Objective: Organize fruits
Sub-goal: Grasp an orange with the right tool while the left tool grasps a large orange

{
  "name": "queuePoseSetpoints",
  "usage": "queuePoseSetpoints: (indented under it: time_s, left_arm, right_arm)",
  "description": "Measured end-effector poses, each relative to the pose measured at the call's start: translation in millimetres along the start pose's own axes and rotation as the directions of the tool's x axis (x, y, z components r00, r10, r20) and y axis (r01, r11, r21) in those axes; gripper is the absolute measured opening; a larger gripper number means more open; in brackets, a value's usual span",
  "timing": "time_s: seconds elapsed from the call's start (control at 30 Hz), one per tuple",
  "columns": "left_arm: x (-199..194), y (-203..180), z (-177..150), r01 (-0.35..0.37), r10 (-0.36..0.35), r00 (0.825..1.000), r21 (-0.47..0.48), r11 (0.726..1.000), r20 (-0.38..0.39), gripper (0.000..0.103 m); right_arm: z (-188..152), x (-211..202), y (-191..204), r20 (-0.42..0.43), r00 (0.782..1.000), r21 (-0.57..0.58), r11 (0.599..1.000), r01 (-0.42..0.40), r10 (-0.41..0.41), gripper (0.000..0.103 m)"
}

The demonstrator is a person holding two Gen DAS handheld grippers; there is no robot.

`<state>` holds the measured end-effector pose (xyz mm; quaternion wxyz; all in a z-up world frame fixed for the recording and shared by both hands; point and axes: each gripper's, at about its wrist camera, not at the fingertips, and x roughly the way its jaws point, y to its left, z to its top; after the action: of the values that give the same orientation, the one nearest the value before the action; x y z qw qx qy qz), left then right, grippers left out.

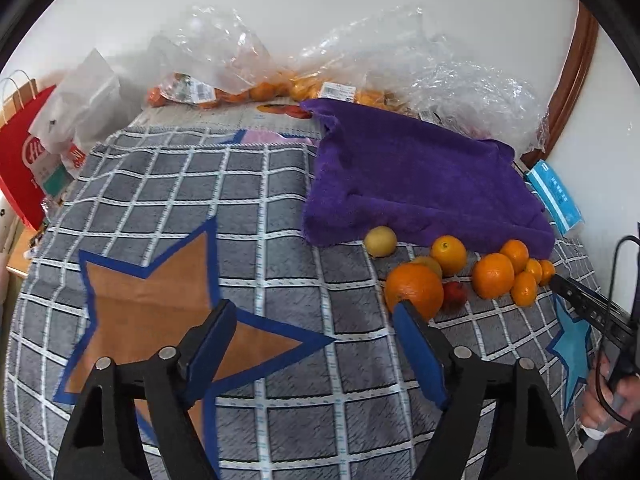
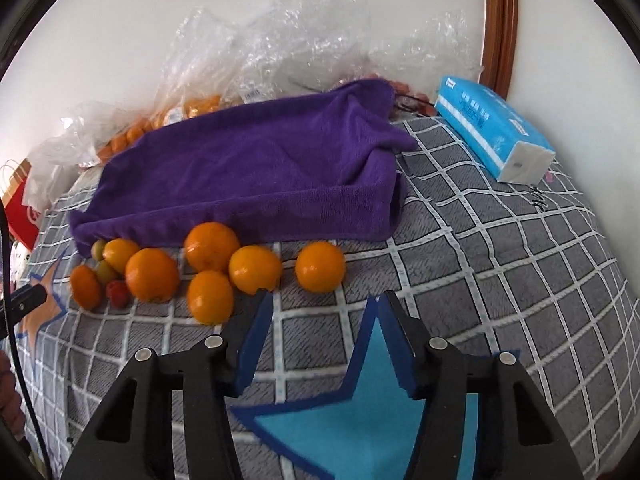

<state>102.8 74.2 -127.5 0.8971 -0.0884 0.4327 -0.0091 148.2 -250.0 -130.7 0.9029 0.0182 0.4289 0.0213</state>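
Several oranges (image 2: 212, 247) lie in a loose cluster on the grey checked cloth (image 2: 500, 280), in front of a purple towel (image 2: 260, 168). One orange (image 2: 320, 266) sits apart to the right. A small red fruit (image 2: 118, 294) and small green fruits (image 2: 105, 271) lie at the cluster's left. In the left wrist view the cluster includes a large orange (image 1: 414, 289), a yellow fruit (image 1: 380, 241) and the red fruit (image 1: 454, 294). My left gripper (image 1: 316, 312) is open and empty, left of the cluster. My right gripper (image 2: 324, 300) is open and empty, just before the oranges.
Clear plastic bags (image 1: 360, 64) with more oranges lie at the back by the wall. A blue tissue pack (image 2: 492, 128) lies at the right. A red paper bag (image 1: 24, 160) stands at the far left. The purple towel also shows in the left wrist view (image 1: 420, 176).
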Motion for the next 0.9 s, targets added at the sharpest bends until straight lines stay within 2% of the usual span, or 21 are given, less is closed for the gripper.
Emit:
queuePoseSetpoints:
  time_s: [0.2,0.33,0.43,0.57,0.63,0.7,0.9]
  left_arm:
    - [9.3,-26.1,1.7,0.055,-0.055,0.998,0.061,0.997,-0.004,0.074]
    - [18.1,-41.6,2.5,0.070,-0.069,0.997,0.078,0.995,-0.019,0.074]
    - [26.0,-47.9,4.5,0.068,-0.066,0.997,0.073,0.995,-0.028,0.073]
    - [38.0,-52.7,7.8,0.092,-0.089,0.994,0.053,0.994,-0.066,0.057]
    - [44.6,-55.6,8.7,0.111,-0.106,0.990,0.048,0.993,-0.096,0.045]
    - [44.7,-57.5,9.0,0.094,-0.089,0.992,0.055,0.994,-0.085,0.037]
    - [35.1,-46.4,11.1,0.130,-0.128,0.988,0.019,0.991,-0.089,0.037]
  right_arm:
    - [10.8,21.2,2.2,0.004,1.000,-0.078,0.997,-0.002,0.002,0.048]
    - [12.9,39.2,2.6,-0.050,0.998,-0.099,0.995,-0.029,0.025,0.036]
    - [10.8,39.7,4.2,-0.035,0.999,-0.118,0.993,-0.022,0.018,0.033]
    - [8.8,37.6,-1.2,-0.040,0.998,-0.097,0.994,-0.042,0.038,0.032]
    - [7.7,35.3,-3.9,-0.041,0.998,-0.080,0.996,-0.050,0.046,0.032]
    - [6.1,31.0,-5.7,-0.038,0.998,-0.074,0.996,-0.046,0.043,0.032]
    - [6.7,13.9,-9.1,-0.025,0.999,-0.063,0.997,-0.034,0.033,0.032]
